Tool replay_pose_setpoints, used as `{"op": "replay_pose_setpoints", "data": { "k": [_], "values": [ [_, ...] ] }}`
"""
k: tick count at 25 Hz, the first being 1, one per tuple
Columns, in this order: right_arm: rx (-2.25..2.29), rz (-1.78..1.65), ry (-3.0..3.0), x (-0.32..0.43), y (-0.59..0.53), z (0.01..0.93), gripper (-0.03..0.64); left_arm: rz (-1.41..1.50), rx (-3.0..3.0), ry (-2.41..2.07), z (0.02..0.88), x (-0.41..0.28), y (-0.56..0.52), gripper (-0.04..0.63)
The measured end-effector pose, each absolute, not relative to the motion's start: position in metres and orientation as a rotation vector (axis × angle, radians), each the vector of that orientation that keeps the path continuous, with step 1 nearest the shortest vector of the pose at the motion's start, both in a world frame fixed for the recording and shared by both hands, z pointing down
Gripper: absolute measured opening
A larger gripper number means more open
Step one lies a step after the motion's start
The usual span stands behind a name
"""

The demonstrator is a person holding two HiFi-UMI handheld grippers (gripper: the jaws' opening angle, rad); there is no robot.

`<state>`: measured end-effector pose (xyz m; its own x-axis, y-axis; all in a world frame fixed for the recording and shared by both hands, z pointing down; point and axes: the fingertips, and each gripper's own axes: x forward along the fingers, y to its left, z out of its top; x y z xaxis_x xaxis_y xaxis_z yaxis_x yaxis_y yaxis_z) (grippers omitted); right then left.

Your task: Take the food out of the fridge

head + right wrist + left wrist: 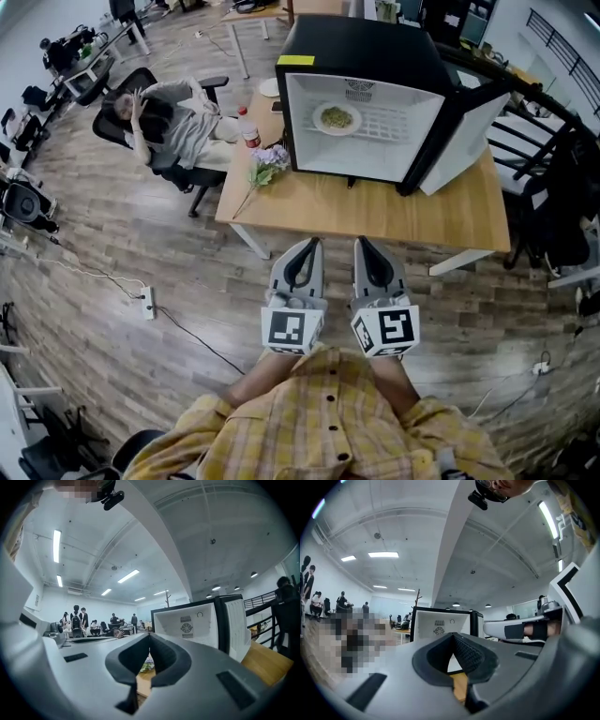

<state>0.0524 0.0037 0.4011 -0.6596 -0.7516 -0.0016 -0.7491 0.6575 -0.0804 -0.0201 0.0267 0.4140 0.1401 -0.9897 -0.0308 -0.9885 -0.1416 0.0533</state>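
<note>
A black mini fridge [361, 56] stands on the wooden table [375, 211], its door [464, 141] swung open to the right. On its white wire shelf sits a plate of food [337, 118] that looks like noodles. Both grippers are held close to my body, short of the table's front edge and well away from the fridge. My left gripper [313, 243] is shut with nothing in it, and my right gripper [361, 243] beside it is shut and empty too. The fridge [440, 623] shows beyond the left gripper [452, 637], and the fridge [192, 623] also lies past the right gripper [150, 637].
A bunch of flowers [267, 164] and a bottle [248, 127] lie on the table left of the fridge. A person sits in an office chair [164, 122] at the left. A power strip [147, 302] and cable lie on the floor. Dark railings [553, 178] stand right.
</note>
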Motion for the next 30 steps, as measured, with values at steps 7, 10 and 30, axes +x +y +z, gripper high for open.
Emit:
{"op": "replay_pose_setpoints", "data": {
  "k": [7, 10, 30],
  "values": [
    [-1.362, -0.112, 2.801, 0.02, -0.057, 0.393, 0.008, -0.091, 2.415, -1.969, 0.406, -0.05, -0.04, 0.007],
    [-1.405, -0.104, 2.781, 0.008, -0.083, 0.388, 0.008, -0.099, 2.443, -1.935, 0.4, -0.061, -0.066, 0.007],
    [-1.565, -0.206, 2.759, -0.03, -0.165, 0.416, 0.008, -0.052, 2.454, -1.776, 0.427, -0.095, -0.155, 0.008]
  ]
}}
